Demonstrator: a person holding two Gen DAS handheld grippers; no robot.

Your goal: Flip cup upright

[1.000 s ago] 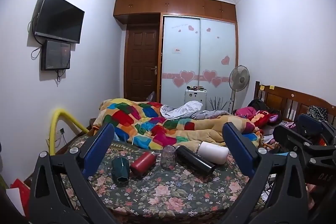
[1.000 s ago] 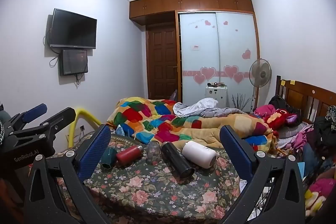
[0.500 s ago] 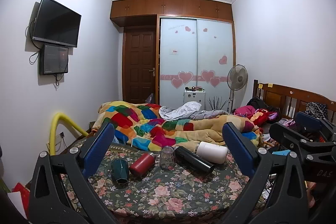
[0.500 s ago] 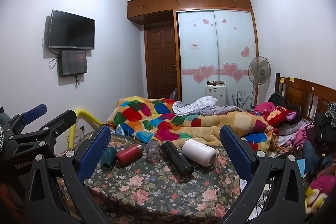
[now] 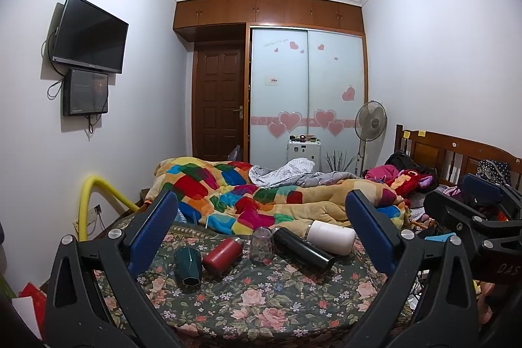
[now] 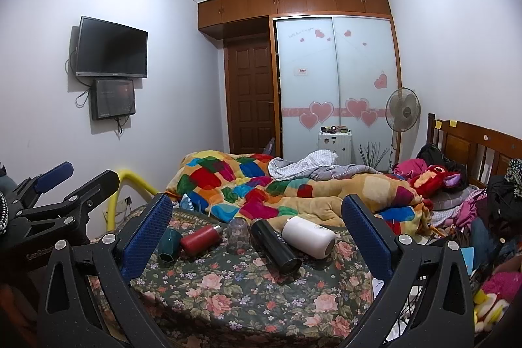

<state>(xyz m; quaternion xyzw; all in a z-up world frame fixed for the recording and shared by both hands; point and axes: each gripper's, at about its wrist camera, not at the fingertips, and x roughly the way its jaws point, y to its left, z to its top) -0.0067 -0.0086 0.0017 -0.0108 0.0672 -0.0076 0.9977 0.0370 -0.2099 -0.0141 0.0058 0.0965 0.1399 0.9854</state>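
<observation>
Cup, dark green faceted ceramic [image 5: 187,264], lies on its side on the floral bedspread [image 5: 261,309], touching a toppled red flask [image 5: 222,254]; left gripper [image 5: 261,234] and right gripper [image 6: 257,234] hover well back, fingers spread wide and empty (nothing held); soft bedding may tip the righted cup, or a grasp could nudge the flask.

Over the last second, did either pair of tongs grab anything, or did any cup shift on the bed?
Nothing grabbed. Both views only drifted slightly; left tongs and right tongs stay open and empty. The green cup, red flask, glass cup, black flask and white flask lie unmoved.
</observation>
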